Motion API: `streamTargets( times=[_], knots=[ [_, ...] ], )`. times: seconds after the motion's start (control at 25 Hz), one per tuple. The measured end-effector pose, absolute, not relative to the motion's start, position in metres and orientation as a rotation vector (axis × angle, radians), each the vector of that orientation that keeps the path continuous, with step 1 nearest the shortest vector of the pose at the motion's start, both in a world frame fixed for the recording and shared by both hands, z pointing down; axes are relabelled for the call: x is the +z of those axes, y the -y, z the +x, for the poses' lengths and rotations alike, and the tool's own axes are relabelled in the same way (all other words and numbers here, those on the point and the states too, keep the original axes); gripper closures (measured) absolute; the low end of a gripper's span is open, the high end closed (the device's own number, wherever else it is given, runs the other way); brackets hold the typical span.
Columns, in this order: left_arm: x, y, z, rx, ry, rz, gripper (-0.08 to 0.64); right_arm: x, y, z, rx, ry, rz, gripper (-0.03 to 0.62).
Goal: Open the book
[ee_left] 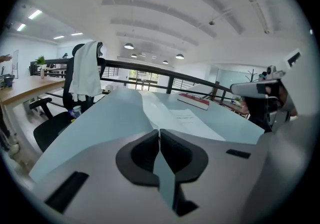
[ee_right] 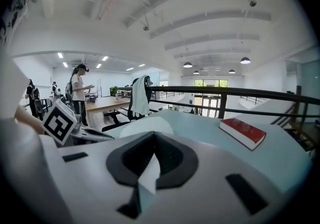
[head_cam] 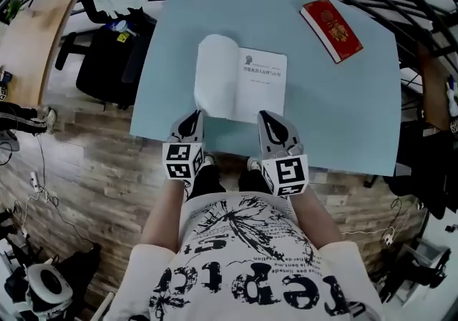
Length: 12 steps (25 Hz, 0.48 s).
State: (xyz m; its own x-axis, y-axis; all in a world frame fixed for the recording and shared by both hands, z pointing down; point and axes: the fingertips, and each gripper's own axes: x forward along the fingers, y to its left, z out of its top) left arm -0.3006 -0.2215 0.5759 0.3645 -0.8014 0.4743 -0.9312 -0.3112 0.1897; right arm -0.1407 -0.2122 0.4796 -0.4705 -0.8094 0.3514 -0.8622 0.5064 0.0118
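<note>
Both tools sit low at the near edge of the light blue tabletop. The left tool has its jaws pressed together with nothing between them. The right tool is the same story: jaws closed, empty.

Just ahead of the two tips lies the book, open on the tabletop, spanning the gap from one tool to the other. Its near edge is right up by both tips; whether either tip touches the paper cannot be told. The left leaf arches up in a curl straight ahead of the left tool. The right page lies flat ahead of the right tool, with a few lines of print too small to read.

Well beyond the right tool and off to its right, a red book lies closed near the far corner. Out past the left tool, off the tabletop's left side, stands a black chair with a white garment draped over its back.
</note>
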Motion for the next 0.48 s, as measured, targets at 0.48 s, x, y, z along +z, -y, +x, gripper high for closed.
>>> streamTargets(
  times=[0.48],
  knots=[
    [0.658, 0.233, -0.358, 0.523, 1.454, 1.904, 0.537, 0.502, 0.217, -0.166, 0.278, 2.389, 1.406, 0.581]
  ],
)
